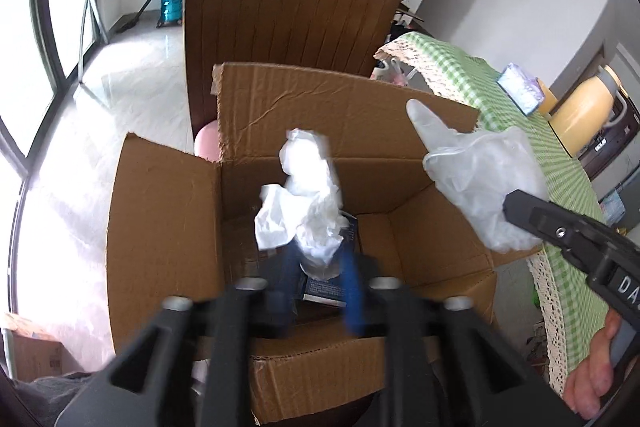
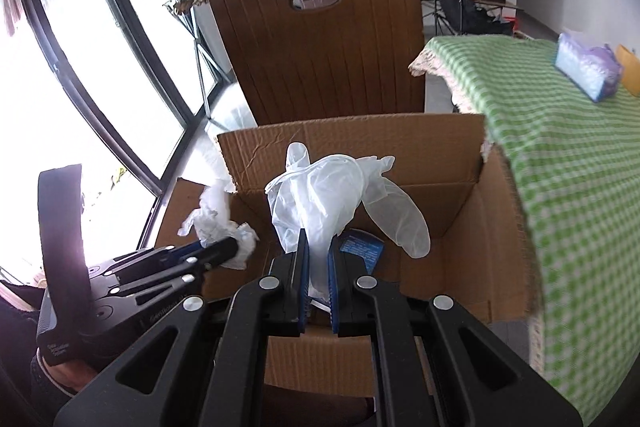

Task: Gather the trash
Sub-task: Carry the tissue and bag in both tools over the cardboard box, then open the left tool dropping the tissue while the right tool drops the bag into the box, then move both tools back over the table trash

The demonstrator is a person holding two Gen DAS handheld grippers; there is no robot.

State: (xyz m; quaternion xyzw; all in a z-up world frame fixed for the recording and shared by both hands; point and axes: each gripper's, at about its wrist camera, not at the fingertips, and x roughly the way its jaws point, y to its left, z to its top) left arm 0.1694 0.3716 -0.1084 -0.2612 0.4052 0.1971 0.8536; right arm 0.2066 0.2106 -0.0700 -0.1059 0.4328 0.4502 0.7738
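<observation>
Corrugated brown cardboard fills the middle of both views: an open cardboard box with its flaps up, standing on a brown slatted plastic chair. At the left edge of the right wrist view the left gripper reaches in over the box's left flap, a crumpled white tissue at its tips. In its own view the left gripper shows blurred fingers standing partly apart with the tissue between them; whether the pads press on it I cannot tell, and it looks ready to drop. The tissue sits directly ahead of those fingers and above the box's open mouth, its long axis running away up the frame. Moving to the centre of the right wrist view, the right gripper is closed narrow on a translucent white disposable glove, whose fingers splay up and to the right while its cuff is pinched between the blue pads. The glove also hangs over the box interior, above a blue printed packet lying inside. At the right of both frames a green checked tablecloth borders the box. Both hands look equally placed; I judge the coming move is simply letting go, straight down.
</observation>
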